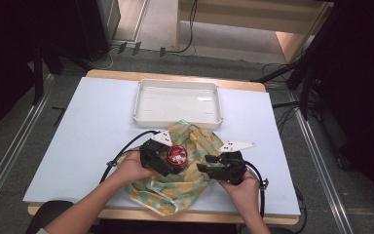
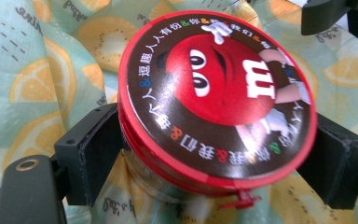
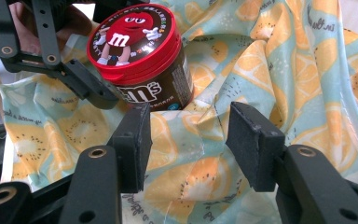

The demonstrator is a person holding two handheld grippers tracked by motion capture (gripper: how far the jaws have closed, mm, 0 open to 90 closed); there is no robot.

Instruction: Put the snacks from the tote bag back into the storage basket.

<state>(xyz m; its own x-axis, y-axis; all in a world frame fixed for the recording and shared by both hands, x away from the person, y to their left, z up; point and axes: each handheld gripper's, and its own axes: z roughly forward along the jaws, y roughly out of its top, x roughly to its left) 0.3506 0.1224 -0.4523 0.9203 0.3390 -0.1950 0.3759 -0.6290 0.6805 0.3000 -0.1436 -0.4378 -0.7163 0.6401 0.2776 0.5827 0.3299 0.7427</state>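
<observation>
Centrally on the white table (image 1: 78,126) lies a crumpled cloth (image 1: 195,183) printed with orange and kiwi slices on pale green, and on it we see the jar (image 1: 177,156), a brown M&M's container with a red lid. We place the jar at about 9 o'clock from the right gripper (image 1: 213,166) and at 6 o'clock from the white tray (image 1: 177,117), which sits at the far side of the table, near the cloth's far edge. We note that the left gripper (image 1: 168,158) has its jaws closed against the jar's sides just under the lid; in the left gripper view the jar (image 2: 216,100) sits between the two black jaws of that gripper (image 2: 214,154), tilted so that the lid's printed face turns toward the camera. In the right gripper view we see the right gripper (image 3: 186,140) with its jaws parted around a wide gap and holding nothing, hanging just over a raised fold of the cloth (image 3: 279,70). From that view the jar (image 3: 142,58) appears at 11 o'clock, clamped by the left gripper (image 3: 91,88), with the cloth bunched beneath its base.
</observation>
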